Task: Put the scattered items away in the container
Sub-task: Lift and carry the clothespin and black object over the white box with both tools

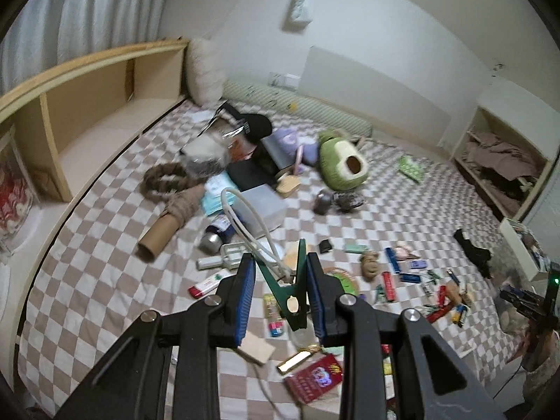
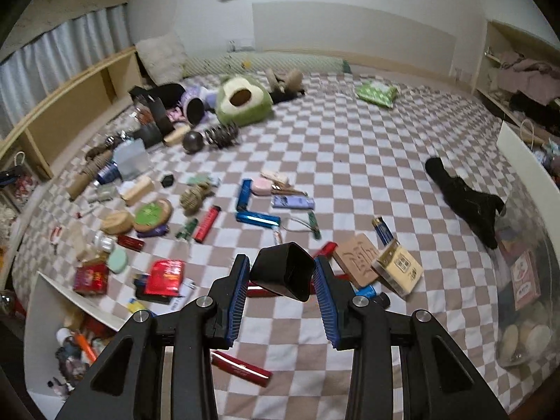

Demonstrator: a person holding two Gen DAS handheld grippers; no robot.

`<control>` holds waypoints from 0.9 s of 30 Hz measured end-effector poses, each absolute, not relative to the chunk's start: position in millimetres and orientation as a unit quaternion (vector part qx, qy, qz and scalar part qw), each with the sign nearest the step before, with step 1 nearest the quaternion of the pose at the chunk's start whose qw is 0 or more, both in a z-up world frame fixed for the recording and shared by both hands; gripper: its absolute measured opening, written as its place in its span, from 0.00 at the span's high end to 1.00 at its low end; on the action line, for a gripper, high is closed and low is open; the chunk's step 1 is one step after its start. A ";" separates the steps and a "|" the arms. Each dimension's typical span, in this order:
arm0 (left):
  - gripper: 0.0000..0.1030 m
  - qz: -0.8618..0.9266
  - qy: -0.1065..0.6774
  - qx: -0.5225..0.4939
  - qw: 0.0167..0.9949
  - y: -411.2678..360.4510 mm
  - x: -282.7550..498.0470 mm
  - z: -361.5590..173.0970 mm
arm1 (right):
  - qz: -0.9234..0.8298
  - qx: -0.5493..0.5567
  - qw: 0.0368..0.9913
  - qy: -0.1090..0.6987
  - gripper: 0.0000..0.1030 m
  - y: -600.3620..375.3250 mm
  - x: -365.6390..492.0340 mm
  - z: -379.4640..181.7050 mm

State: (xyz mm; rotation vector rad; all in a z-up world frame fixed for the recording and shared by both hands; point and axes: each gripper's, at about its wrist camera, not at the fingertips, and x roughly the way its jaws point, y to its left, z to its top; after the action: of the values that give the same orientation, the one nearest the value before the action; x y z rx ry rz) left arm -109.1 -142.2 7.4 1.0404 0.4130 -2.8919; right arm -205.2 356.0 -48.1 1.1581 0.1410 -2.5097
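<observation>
Scattered small items are spread over the brown-and-white checked bed cover [image 2: 350,147]. A dark green plastic clothes peg [image 1: 294,294] is clamped between the blue-padded fingers of the left gripper [image 1: 281,297], above the cover. A black squarish plastic cap [image 2: 285,274] is gripped by the right gripper [image 2: 282,280]. Nearby lie a red lighter [image 2: 207,223] and a blue metallic tube [image 2: 258,217]. Farther off, a green avocado-shaped plush toy [image 2: 243,101] is seen. A white open-topped box [image 2: 40,318] holding small objects is seen at the near left.

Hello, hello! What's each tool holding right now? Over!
Left tool shut on green clip. Right tool shut on black box. White bin lower left in right view. Bed cluttered.
</observation>
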 end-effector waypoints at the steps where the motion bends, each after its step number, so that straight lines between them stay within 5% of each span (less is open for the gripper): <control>1: 0.72 -0.934 0.131 0.331 0.015 -138.2 -105.7 11.1 | -0.892 0.406 0.190 0.047 0.63 354.5 -202.1 -43.4; 27: 0.72 -0.940 0.030 0.306 -0.150 -7.4 -43.1 37.2 | -0.878 0.345 0.324 0.064 0.63 259.6 -104.9 10.3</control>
State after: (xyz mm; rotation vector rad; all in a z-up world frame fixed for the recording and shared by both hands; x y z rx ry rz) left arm -43.1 -7.4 37.2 1.0649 0.1042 -3.2714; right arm -104.9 259.6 10.3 0.9048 0.1668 -2.3038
